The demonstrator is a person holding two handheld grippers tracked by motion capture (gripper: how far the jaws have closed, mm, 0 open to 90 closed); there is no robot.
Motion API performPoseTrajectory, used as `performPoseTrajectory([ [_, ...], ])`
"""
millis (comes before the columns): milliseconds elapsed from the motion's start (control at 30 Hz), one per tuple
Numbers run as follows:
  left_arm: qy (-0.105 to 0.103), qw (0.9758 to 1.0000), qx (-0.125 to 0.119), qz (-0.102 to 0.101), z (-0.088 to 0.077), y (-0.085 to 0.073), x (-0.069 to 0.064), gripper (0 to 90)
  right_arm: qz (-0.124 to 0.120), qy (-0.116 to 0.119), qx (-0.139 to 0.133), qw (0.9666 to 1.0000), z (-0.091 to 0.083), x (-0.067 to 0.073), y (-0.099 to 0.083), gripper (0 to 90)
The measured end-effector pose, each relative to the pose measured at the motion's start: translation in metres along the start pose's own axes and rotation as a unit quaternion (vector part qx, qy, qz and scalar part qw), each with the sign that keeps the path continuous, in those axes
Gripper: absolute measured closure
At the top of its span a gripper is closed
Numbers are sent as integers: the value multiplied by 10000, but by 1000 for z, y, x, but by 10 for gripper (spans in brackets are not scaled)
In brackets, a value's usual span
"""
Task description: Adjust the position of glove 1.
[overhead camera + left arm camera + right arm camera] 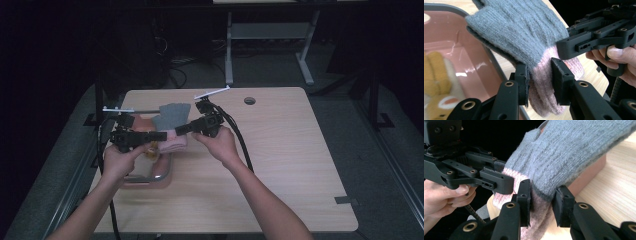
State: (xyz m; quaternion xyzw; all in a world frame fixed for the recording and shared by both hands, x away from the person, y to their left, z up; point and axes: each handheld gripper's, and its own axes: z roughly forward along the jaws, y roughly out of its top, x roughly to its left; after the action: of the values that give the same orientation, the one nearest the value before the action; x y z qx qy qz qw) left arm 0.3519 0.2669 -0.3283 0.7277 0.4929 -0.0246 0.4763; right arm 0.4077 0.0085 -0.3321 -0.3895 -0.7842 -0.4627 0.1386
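Note:
A knit glove (pixel 171 117) with a grey hand and a pink cuff hangs stretched between my two grippers, above the left half of the wooden table (pixel 280 150). My left gripper (pixel 162 136) is shut on the pink cuff (pixel 544 92), its pads pinching the wool. My right gripper (pixel 179 129) comes in from the opposite side and is also shut on the cuff (pixel 537 207). The grey part (pixel 519 32) fans out away from both sets of jaws. In the left gripper view the right gripper (pixel 564 47) sits just beyond the cuff.
A pink tray (pixel 165 172) with a metal rim lies under the glove, and a yellow plush toy (pixel 436 82) lies in it. The table has a round cable hole (pixel 249 100) at the back and a tape strip (pixel 346 201) near the right front corner.

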Motion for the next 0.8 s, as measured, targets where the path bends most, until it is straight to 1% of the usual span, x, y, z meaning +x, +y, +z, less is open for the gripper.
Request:
performPoseTrajectory([
  [233, 56, 10000, 3, -75, -10, -4, 10, 691, -18, 77, 69, 9999, 15, 4, 4, 699],
  [267, 82, 9999, 5, -62, -11, -5, 12, 691, -22, 76, 88, 9999, 17, 4, 5, 699],
  [367, 127, 9999, 25, -65, -15, -5, 15, 694, -57, 74, 84, 9999, 23, 8, 7, 699],
  [533, 147, 9998, -23, -110, -22, -6, 21, 696, -103, 108, 60, 9999, 30, 12, 9, 699],
  [800, 223, 9996, 1, -158, -31, -9, 30, 699, -70, 192, 105, 9997, 45, 15, 12, 699],
])
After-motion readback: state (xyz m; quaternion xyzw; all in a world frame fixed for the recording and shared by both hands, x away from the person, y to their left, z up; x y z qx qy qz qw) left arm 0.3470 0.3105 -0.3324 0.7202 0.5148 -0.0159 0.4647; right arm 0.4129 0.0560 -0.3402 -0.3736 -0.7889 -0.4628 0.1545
